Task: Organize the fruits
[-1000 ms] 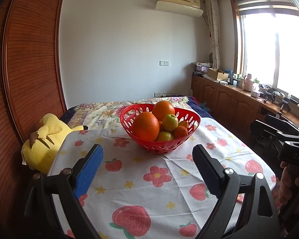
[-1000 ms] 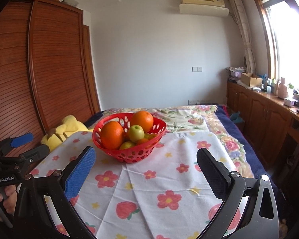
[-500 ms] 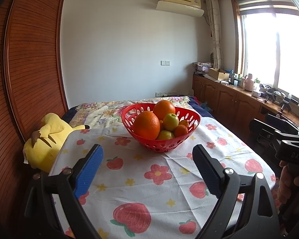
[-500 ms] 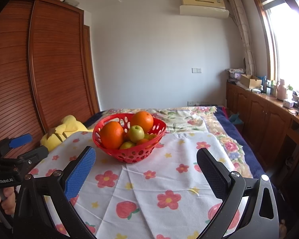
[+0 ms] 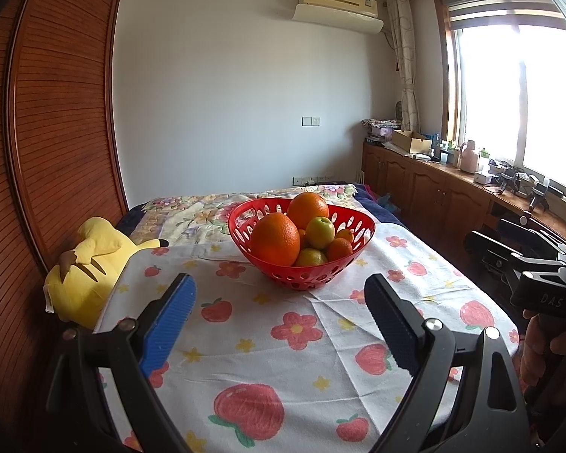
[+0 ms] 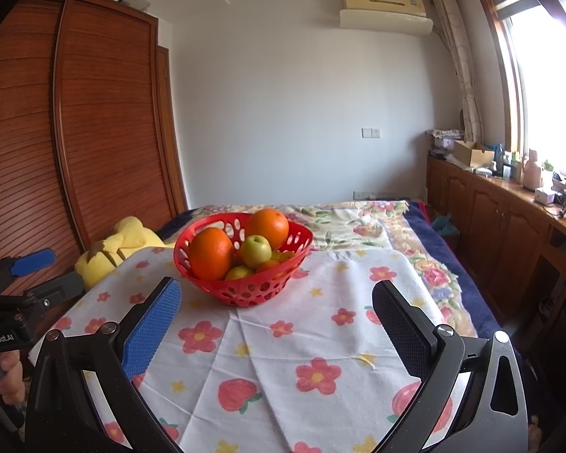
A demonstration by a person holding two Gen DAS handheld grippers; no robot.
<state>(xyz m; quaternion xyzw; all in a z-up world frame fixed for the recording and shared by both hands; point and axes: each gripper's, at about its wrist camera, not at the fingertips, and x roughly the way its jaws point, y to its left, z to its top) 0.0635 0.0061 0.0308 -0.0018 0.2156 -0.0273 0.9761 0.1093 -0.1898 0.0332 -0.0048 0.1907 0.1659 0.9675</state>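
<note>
Left gripper [image 5: 279, 302] and right gripper [image 6: 277, 307]: both jaws spread wide, nothing between the pads, each hovering over the flowered cloth [image 5: 302, 339] short of the basket. Red basket [image 5: 302, 277] sits on the cloth toward its far end, holding two oranges [image 5: 275, 239], a green apple [image 5: 320, 232] and smaller fruit packed beneath. Yellow plush [image 5: 83, 271] lies off the cloth's left edge, by the wardrobe [image 5: 56, 132].

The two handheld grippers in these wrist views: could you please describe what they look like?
Both the left gripper and the right gripper have black angular frames with silver bolts, and each carries one bright blue ribbed pad and one dark textured pad. White lettering marks the handle bodies: "GenRobot.AI" on the left, "DAS" on the right. No sleeves or cables show.
</note>
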